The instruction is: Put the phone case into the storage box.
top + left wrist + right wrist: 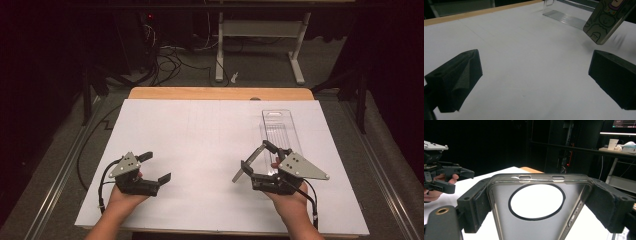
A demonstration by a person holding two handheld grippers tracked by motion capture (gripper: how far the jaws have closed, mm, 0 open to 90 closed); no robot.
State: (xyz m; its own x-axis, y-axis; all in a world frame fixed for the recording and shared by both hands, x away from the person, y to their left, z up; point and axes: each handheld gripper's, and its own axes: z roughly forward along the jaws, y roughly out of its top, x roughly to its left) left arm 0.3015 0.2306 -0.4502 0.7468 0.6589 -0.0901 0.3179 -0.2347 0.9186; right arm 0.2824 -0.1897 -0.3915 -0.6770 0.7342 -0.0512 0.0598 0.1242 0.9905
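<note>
My right gripper (256,157) is shut on a phone case (240,174), held tilted above the white sheet right of centre. In the right gripper view the case (506,225) is a smoky clear shell with a round ring in its back, its two long edges clamped between my right gripper's (537,202) padded jaws. The case's printed cartoon side (607,20) hangs at the upper right of the left gripper view. My left gripper (156,167) stands open and empty low over the sheet at the left, with only bare paper between its jaws (534,75).
A clear plastic package tray (280,132) lies on the white sheet (200,145) just beyond the right gripper, also at the top of the left gripper view (566,17). The wooden table edge (220,93) runs along the back. A white desk frame (260,35) and floor cables stand behind.
</note>
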